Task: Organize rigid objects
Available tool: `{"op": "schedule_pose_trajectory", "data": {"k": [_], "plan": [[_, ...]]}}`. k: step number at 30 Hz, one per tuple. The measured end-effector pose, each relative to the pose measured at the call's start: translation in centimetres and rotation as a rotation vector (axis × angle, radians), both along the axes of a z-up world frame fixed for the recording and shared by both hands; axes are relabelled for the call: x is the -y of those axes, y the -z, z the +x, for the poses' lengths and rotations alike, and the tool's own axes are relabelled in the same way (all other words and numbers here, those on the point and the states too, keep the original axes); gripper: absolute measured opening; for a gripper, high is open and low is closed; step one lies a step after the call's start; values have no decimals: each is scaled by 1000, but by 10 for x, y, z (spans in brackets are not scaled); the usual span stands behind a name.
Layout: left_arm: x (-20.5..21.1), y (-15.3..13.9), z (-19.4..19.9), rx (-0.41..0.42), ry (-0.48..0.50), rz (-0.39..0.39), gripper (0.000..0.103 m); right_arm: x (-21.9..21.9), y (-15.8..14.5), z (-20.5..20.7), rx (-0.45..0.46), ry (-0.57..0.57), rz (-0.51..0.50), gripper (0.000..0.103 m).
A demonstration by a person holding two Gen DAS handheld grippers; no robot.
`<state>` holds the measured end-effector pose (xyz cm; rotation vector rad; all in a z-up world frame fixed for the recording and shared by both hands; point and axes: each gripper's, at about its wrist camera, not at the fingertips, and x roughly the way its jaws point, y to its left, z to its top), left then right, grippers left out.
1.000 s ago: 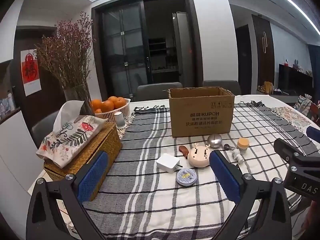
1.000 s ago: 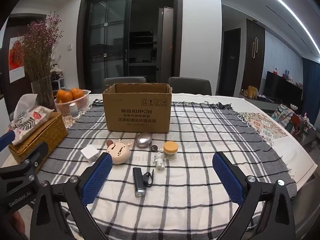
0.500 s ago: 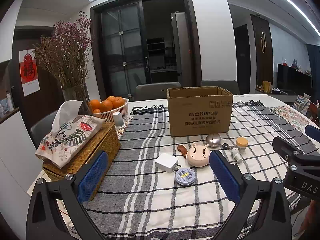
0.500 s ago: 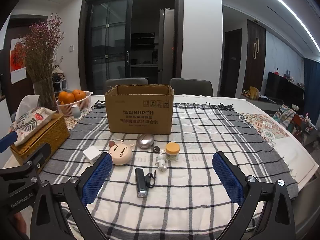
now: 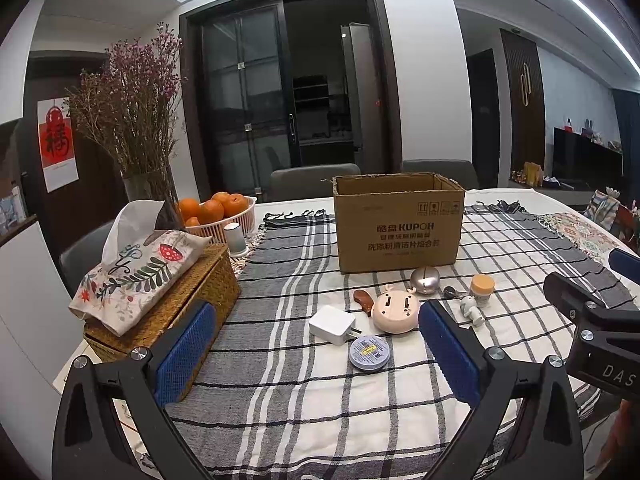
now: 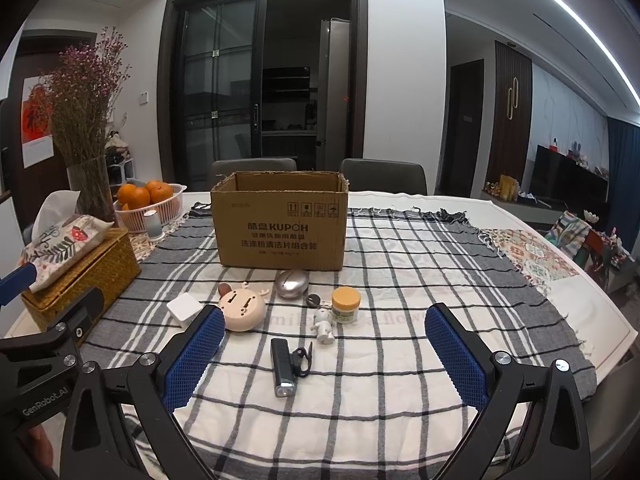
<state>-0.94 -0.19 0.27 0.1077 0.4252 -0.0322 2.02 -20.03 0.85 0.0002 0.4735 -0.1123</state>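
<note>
Right now we hold both grippers above the near edge of the plaid tablecloth [image 6: 400,264], each with its fingers spread wide and nothing between them: the left gripper [image 5: 316,344] and the right gripper [image 6: 324,354]. Ahead stands the open cardboard box [image 6: 280,224]. In front of it lie the small things: a white charger [image 5: 331,325], a round tin [image 5: 369,353], a pink round gadget [image 6: 242,310], a silver egg-shaped piece [image 6: 291,283], a yellow-lidded jar [image 6: 346,299], a white figurine [image 6: 324,325] and a black flashlight [image 6: 281,367].
</note>
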Motion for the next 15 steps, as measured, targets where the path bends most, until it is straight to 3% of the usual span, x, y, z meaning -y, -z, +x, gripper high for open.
{"op": "schedule_pose_trajectory", "data": {"k": [15], "plan": [[-1,0,1,-5,5,0,103,-1,0,0,0,0,-1,102]]}}
